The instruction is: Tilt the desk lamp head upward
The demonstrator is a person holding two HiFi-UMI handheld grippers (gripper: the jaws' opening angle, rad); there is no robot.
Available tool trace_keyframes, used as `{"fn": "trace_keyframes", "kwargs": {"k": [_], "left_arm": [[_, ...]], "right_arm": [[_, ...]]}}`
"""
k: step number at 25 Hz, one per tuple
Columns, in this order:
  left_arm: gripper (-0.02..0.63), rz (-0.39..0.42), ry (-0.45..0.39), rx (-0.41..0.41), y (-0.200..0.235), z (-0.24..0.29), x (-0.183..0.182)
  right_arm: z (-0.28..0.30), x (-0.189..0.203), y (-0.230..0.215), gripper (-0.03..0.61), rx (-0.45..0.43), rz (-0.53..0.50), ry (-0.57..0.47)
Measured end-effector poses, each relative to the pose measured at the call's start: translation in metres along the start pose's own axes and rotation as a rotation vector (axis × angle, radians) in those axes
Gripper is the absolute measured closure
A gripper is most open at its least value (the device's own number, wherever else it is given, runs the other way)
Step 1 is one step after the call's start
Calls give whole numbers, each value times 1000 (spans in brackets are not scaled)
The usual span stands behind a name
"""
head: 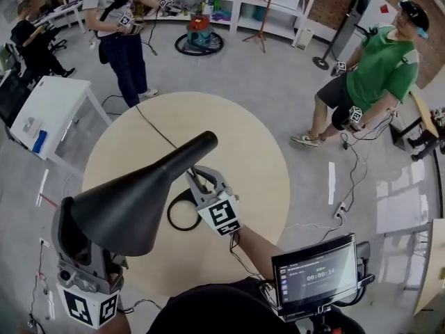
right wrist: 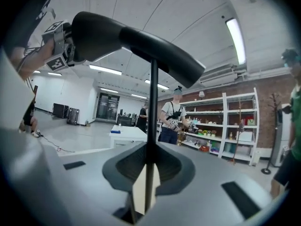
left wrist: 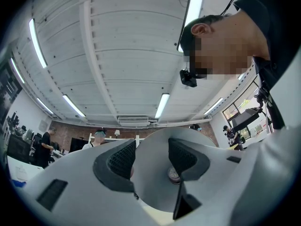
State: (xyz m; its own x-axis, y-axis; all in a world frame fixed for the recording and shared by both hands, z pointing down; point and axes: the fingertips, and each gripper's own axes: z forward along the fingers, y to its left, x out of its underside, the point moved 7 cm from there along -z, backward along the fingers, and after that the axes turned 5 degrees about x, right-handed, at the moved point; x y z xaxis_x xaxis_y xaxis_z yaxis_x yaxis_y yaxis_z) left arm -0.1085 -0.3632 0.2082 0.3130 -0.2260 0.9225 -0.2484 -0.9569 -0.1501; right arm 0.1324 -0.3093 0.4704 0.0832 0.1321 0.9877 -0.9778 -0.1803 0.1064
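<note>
Black lamp head (head: 132, 207) clamped in left claw (left wrist: 151, 158); bulb (left wrist: 174, 174) inside.

We are looking down on a pale round table (head: 257, 165) standing on a grey floor (head: 278, 75), a white desk (head: 49, 110) nearby. White shelving (right wrist: 225, 126) is lining a brick wall (right wrist: 273, 86), and strip lights (left wrist: 35, 41) are glowing across the white ceiling (left wrist: 117, 55).

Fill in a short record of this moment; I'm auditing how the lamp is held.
left claw: grips the lamp head by its rim, one pad outside, one inside
right claw: shut on the thin stem
lamp head: black cone, narrow end toward the right claw
lamp base: black ring, on or just above the round table
</note>
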Motion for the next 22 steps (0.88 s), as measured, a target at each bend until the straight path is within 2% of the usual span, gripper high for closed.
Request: {"fn": "trace_keyframes", "kwargs": {"k": [6, 11, 22], "left_arm": [[384, 1, -6, 43, -6, 1, 17], [385, 104, -14, 42, -3, 15, 4], [385, 139, -34, 81, -7, 48, -9]], "right_arm": [[-3, 13, -8, 525, 0, -36, 10], [-5, 16, -7, 525, 7, -43, 19], [-7, 13, -10, 525, 5, -38, 28]]}}
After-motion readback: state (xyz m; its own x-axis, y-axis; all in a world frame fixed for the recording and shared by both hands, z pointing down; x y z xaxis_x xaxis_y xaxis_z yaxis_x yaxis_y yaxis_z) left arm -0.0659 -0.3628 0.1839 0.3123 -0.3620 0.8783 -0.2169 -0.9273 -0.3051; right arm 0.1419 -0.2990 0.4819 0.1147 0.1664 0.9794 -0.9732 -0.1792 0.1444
